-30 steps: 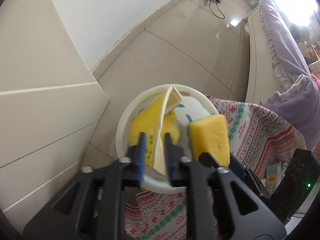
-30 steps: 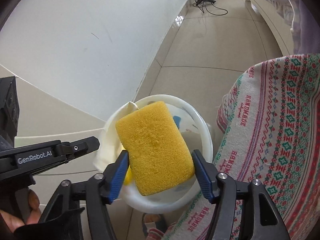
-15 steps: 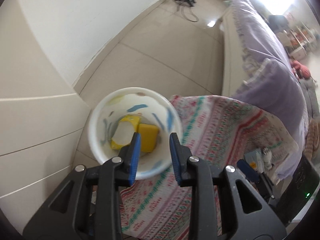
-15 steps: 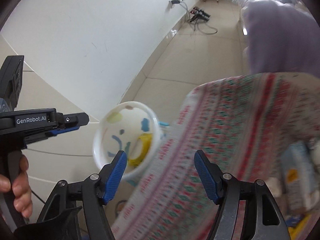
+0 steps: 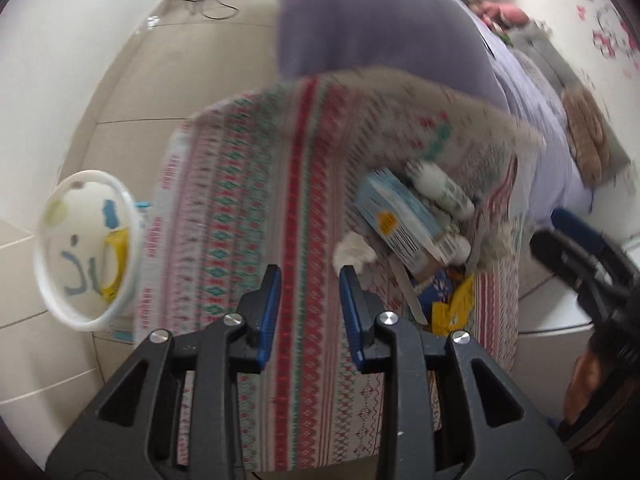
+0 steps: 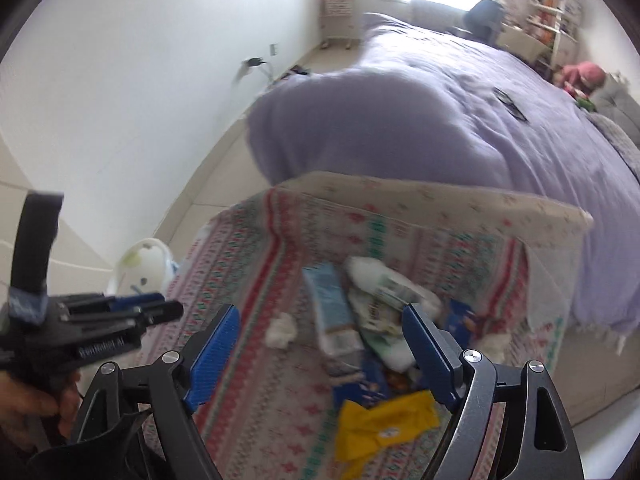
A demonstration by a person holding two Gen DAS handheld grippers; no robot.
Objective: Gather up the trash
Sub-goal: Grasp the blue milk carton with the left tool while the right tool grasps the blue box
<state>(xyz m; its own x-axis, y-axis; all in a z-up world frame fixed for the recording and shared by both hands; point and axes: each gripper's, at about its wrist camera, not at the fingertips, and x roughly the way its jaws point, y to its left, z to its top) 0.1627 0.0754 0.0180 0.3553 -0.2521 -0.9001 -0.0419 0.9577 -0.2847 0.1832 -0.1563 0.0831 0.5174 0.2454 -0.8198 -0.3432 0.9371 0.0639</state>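
Observation:
A white trash bin (image 5: pixel 86 248) stands on the floor left of the patterned tablecloth (image 5: pixel 248 184); yellow trash lies inside it. It also shows in the right wrist view (image 6: pixel 140 264). On the cloth lie a blue carton (image 5: pixel 400 220), white bottles (image 5: pixel 440 188), a crumpled tissue (image 6: pixel 282 330), a yellow wrapper (image 6: pixel 384 428) and a blue wrapper (image 6: pixel 360 380). My left gripper (image 5: pixel 310 300) is open and empty above the cloth. My right gripper (image 6: pixel 320 352) is wide open and empty above the trash pile.
A bed with a purple blanket (image 6: pixel 440 120) lies behind the table. White wall (image 6: pixel 120 80) and tiled floor (image 5: pixel 168 68) are to the left. The other hand-held gripper (image 6: pixel 80 332) shows at the left of the right wrist view.
Both grippers let their trash drop into the bin, opened, and swung right, away from the bin and over the tablecloth and the trash pile.

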